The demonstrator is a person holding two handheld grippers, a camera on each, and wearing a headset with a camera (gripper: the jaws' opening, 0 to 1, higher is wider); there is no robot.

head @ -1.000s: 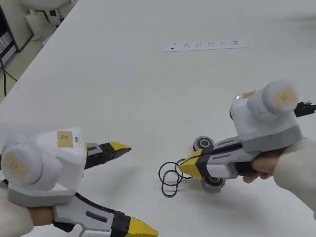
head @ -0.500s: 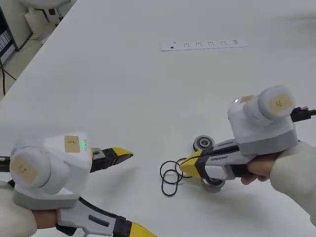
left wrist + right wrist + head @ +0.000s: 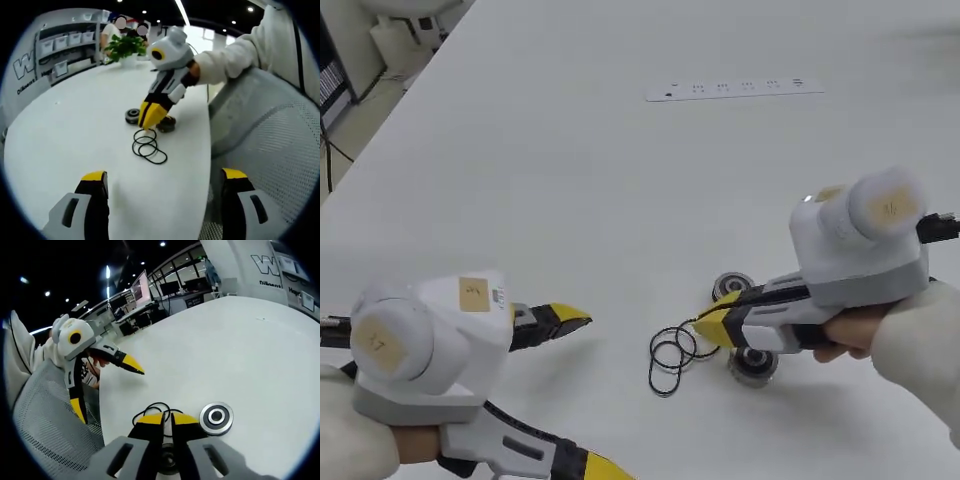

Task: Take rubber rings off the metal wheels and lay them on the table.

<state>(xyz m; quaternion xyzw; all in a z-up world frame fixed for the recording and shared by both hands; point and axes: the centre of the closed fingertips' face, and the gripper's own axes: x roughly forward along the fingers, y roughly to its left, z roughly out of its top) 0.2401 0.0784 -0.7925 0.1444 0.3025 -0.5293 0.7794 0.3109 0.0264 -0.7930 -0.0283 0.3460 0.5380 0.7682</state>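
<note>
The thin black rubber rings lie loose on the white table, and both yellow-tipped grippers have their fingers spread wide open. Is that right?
Not quite. The thin black rubber rings do lie loose on the white table, but only the left yellow-tipped gripper is wide open. The right yellow-tipped gripper has its fingers pressed together, as the right gripper view shows.

Black rubber rings (image 3: 670, 357); dark silver metal wheels (image 3: 732, 289); white table (image 3: 570, 180).
</note>
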